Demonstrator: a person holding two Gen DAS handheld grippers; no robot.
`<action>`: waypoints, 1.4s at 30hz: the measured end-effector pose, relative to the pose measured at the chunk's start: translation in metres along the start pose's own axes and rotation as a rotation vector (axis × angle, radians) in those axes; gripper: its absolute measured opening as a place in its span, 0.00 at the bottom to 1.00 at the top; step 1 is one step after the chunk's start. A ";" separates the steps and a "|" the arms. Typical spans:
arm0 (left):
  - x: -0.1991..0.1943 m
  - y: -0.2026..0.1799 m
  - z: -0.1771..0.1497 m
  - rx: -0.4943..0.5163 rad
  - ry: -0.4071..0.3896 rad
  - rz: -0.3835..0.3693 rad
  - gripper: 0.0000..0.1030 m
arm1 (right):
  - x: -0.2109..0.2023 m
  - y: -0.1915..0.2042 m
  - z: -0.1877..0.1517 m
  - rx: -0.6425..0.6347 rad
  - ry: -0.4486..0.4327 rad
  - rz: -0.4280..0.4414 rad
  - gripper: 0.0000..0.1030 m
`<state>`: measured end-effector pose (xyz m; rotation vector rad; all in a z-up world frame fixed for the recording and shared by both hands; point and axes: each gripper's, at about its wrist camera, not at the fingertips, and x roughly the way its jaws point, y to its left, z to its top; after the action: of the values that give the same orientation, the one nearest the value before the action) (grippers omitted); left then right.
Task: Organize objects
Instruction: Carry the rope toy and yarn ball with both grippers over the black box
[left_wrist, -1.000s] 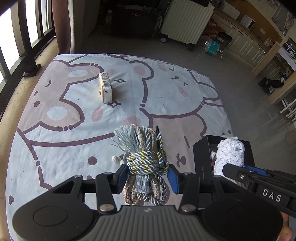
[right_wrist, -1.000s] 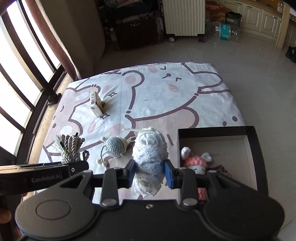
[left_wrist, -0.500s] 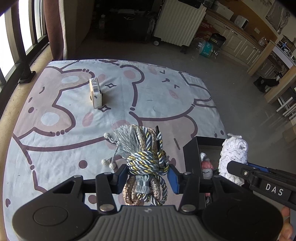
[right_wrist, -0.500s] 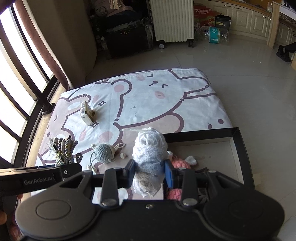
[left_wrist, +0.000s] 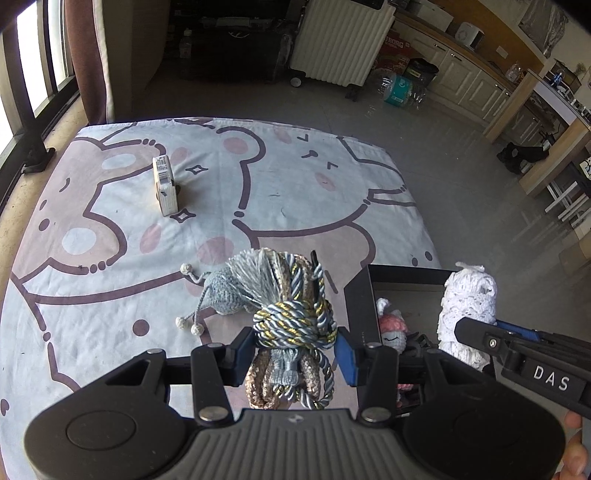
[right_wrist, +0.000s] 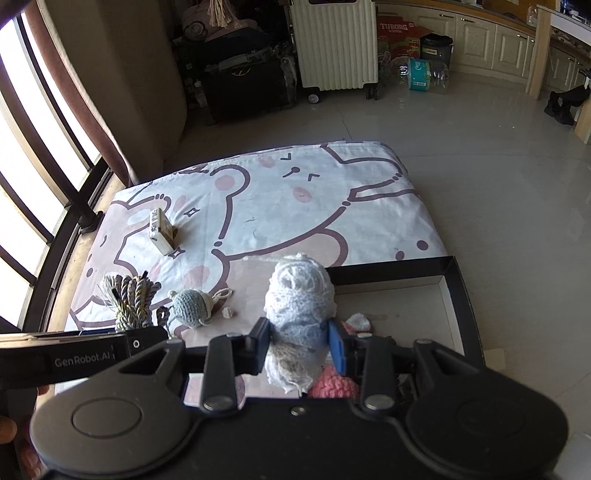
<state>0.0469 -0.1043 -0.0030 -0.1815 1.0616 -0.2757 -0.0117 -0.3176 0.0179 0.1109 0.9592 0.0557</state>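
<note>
Left gripper (left_wrist: 295, 345): clamped on the cord bundle (left_wrist: 291, 317), axis upright between the jaws.
Right gripper (right_wrist: 298, 345): pinching the lace roll (right_wrist: 299, 306), upright.
Black box (right_wrist: 458, 295): right of both jaws, right gripper nearer (pink crochet doll (right_wrist: 334, 384) inside).

The bundle of twisted cord (left_wrist: 293, 314) is showing silver-grey, gold and beige strands, with a pale blue-grey tassel. The lace roll (right_wrist: 299, 306) is looking white. Beside the cord, a crocheted toy (right_wrist: 192, 308) is showing grey-blue with cream pompoms. The black box (right_wrist: 456, 295) is holding a pink-and-white knitted doll (left_wrist: 393, 328). The blanket (left_wrist: 221, 206) is displaying white ground, brown-outlined bears and pink cheeks.
</note>
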 end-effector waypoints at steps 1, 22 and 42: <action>0.001 -0.002 0.000 0.001 0.000 -0.003 0.46 | 0.000 -0.002 0.000 0.002 0.000 -0.002 0.34; 0.023 -0.066 -0.008 0.079 0.035 -0.066 0.46 | -0.010 -0.065 -0.016 0.073 0.012 -0.080 0.34; 0.043 -0.095 -0.011 0.079 0.051 -0.133 0.46 | 0.000 -0.108 -0.028 0.145 0.025 -0.121 0.34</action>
<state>0.0442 -0.2084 -0.0173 -0.1754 1.0890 -0.4433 -0.0351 -0.4229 -0.0110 0.1856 0.9929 -0.1244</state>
